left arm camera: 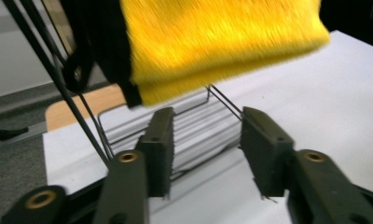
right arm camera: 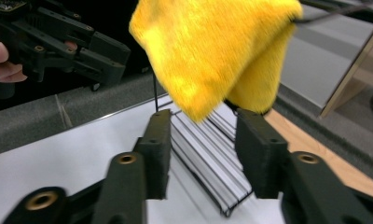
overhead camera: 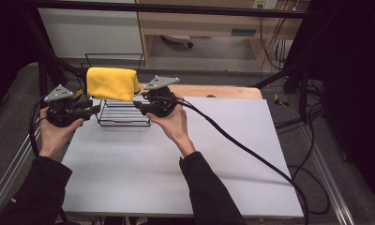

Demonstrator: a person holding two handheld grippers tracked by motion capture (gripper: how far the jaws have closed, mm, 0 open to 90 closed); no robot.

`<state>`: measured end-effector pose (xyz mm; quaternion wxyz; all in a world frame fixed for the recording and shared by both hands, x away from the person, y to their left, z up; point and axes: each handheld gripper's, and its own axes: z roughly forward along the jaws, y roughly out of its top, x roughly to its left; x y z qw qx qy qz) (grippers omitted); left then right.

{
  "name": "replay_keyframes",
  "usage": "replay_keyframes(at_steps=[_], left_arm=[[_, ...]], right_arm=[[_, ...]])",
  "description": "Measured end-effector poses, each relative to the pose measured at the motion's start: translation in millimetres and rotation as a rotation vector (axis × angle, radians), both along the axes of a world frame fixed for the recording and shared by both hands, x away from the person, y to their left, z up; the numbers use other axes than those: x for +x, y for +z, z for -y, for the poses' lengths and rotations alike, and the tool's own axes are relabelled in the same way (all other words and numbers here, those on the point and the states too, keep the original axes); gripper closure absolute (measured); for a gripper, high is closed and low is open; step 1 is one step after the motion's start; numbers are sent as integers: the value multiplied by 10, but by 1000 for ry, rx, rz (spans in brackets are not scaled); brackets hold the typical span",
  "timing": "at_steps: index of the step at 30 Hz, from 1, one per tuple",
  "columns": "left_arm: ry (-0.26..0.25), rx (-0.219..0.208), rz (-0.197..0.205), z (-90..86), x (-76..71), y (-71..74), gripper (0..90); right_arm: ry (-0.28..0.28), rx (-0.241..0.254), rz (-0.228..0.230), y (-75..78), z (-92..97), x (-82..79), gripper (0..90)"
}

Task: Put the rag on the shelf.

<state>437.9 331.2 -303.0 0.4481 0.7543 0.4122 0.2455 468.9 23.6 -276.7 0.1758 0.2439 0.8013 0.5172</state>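
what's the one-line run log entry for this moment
yellow cloth: draped over wire rack | left gripper: open, beside rack | right gripper: open, beside rack | white table

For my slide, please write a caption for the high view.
Two open hand-held grippers, left gripper and right gripper, flank a wire rack draped with a yellow cloth.

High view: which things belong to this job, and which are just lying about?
Likely in the job:
yellow cloth draped over the wire rack
left gripper, open
right gripper, open

Lying about:
wooden board
floor cables
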Motion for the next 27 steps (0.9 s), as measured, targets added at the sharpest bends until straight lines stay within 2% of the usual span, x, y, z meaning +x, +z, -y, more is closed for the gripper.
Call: replay_keyframes(at_steps=[4, 12, 17, 21, 27], left_arm=[[-23, 14, -16, 56, -60, -145, 424], [-60, 14, -44, 212, -149, -468, 254], [-73, 24, -65, 320, -208, -648, 165], [-77, 41, -91, 395, -253, -782, 101], [-94, 22, -116, 454, -345, -955, 75]], right_arm=[[-31, -4, -16, -78, 203, -50, 386], [-101, -18, -67, -233, 668, -120, 192], [-137, -12, -73, -325, 974, -185, 115], [-157, -2, -102, -428, 1213, -237, 77], [-184, -5, -135, -649, 1549, -344, 51]])
